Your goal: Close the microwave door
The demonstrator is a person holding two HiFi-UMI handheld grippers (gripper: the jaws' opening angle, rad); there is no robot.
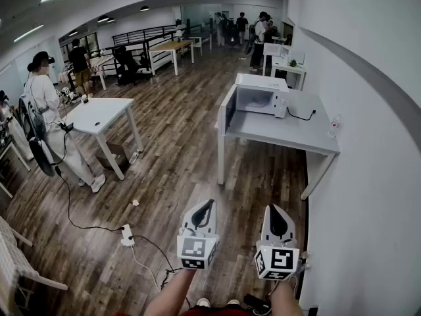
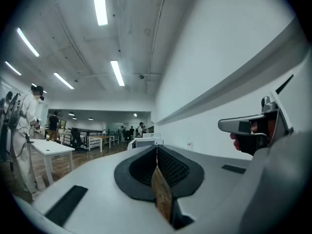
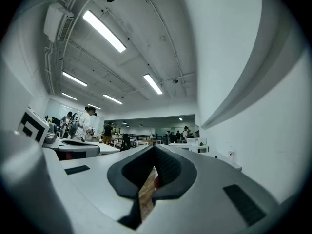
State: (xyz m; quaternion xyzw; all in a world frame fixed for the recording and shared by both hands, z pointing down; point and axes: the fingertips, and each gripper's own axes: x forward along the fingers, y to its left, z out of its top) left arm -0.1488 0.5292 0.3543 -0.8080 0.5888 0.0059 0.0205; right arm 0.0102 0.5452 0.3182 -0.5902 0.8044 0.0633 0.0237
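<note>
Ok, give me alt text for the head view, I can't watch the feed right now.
A white microwave stands on a grey table by the right wall, its door swung open to the left. The left gripper and right gripper, both shut and empty, hang at the bottom over the wooden floor, well short of the table.

All views toward far microwave [image 1: 263, 83]

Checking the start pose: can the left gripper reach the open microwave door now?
Probably not: the left gripper hangs well short of the microwave door, bare floor between. Nothing blocks a walk-up.
</note>
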